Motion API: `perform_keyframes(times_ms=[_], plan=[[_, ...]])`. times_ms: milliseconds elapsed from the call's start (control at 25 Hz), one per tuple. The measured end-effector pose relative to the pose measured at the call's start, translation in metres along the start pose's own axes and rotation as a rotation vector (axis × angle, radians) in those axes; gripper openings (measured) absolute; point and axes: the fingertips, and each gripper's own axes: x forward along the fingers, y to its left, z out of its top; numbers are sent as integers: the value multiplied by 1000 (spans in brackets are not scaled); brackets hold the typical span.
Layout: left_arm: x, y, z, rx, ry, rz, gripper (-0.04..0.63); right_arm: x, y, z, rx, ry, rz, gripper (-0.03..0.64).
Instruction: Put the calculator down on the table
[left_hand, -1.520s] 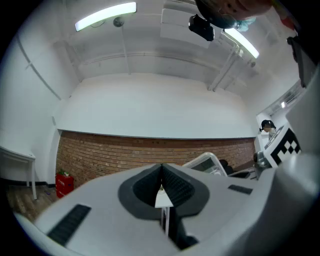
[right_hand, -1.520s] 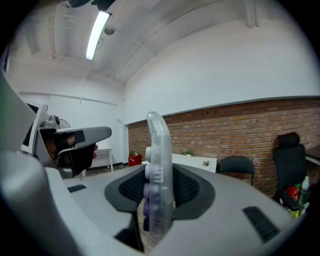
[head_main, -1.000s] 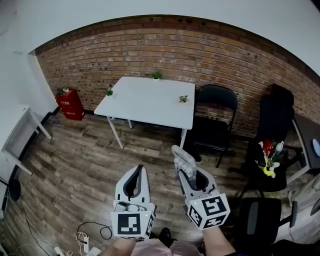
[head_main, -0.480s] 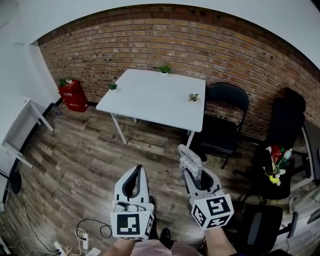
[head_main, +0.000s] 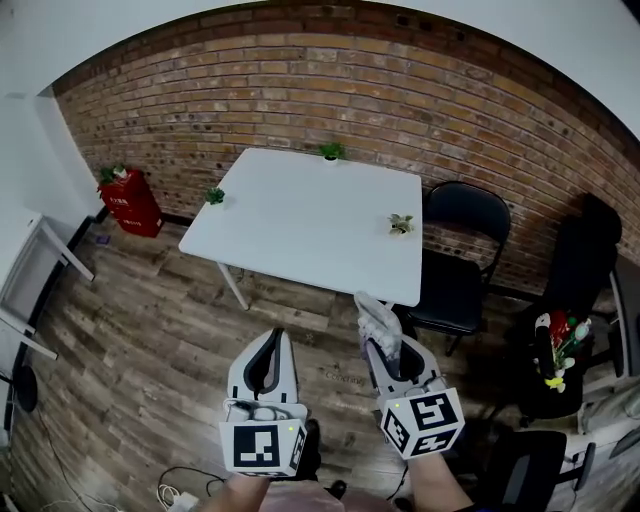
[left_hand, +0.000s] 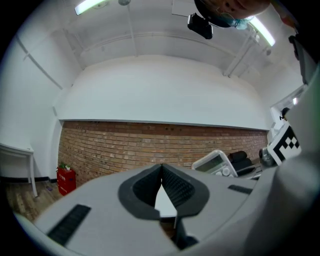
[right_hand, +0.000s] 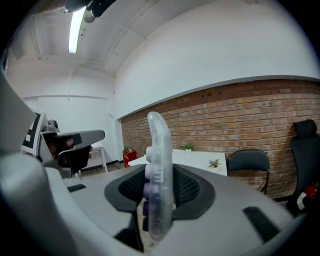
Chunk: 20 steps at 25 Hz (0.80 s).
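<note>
Calculator (right_hand: 159, 175) on edge, lengthwise toward table (head_main: 300, 230)

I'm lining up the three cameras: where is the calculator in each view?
Head view: calculator lower centre-right, held in the right gripper.
Left gripper view: calculator right of centre, screen showing.
Right gripper view: calculator dead centre, edge-on between the fingers.
Shared landmark: the brick wall behind.

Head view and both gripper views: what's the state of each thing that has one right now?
right gripper: jaws shut on the calculator.
calculator: upright on its edge, held in the air.
left gripper: jaws together, nothing between them.
table: standing ahead, no calculator on it.
black chair: unfolded, unoccupied, beside the table.
</note>
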Motion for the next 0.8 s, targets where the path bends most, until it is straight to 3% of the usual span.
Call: perform_keyframes(times_ms=[400, 800], plan=[[98, 49, 24, 33, -45, -61, 12, 87, -19, 58, 1, -67, -61, 132], [150, 63, -2, 29, 8, -101, 12, 131, -40, 60, 20, -50, -98, 132]])
